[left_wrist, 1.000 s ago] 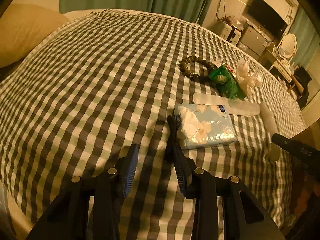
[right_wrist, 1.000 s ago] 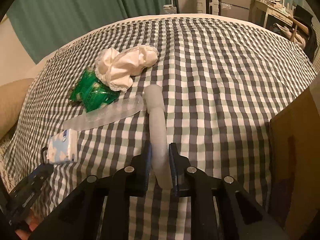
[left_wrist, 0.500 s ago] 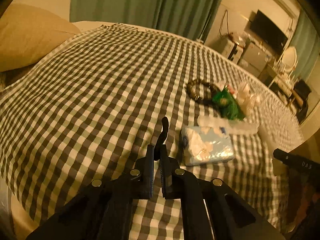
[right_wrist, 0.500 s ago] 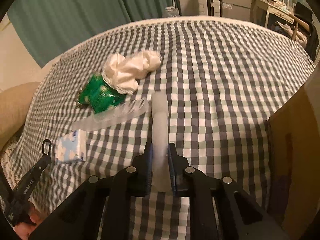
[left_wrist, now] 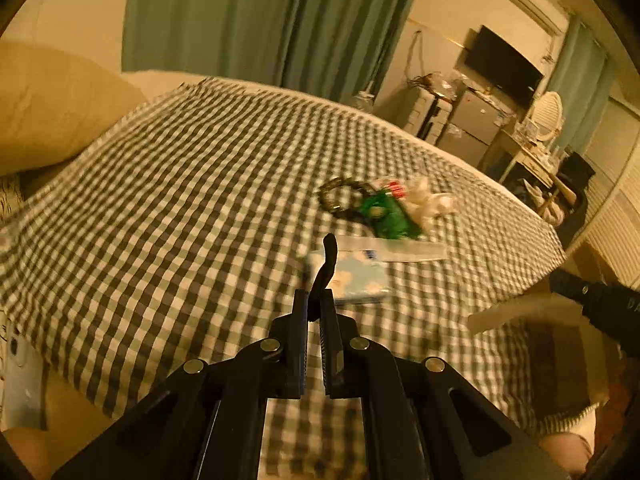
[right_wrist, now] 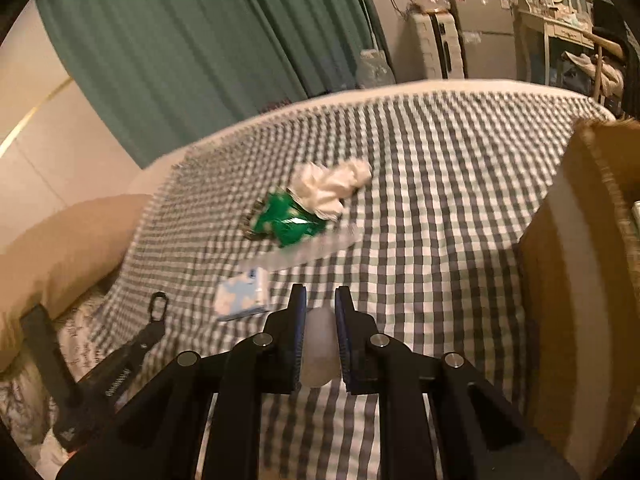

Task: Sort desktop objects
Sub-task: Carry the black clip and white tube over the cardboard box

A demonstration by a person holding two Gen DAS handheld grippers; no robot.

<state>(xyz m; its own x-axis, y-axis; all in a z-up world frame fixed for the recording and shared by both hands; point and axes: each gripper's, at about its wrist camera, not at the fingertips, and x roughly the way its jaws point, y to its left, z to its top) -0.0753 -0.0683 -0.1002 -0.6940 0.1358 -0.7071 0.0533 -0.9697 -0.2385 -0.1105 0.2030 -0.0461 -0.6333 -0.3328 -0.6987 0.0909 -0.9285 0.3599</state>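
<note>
Now both grippers have lifted clear of the bed: left gripper, jaws nearly closed, pinches a black clip; right gripper clamps the white tube, so two items appear bound for the cardboard box.

No words or numbers can be read here. The green packet has white marks on it, but they are too blurry to make out. The blue tissue pack has a small dark label at one corner, too small to read. The left gripper, seen from the right camera, has pale letters along its side, but they are smeared and cannot be read
</note>
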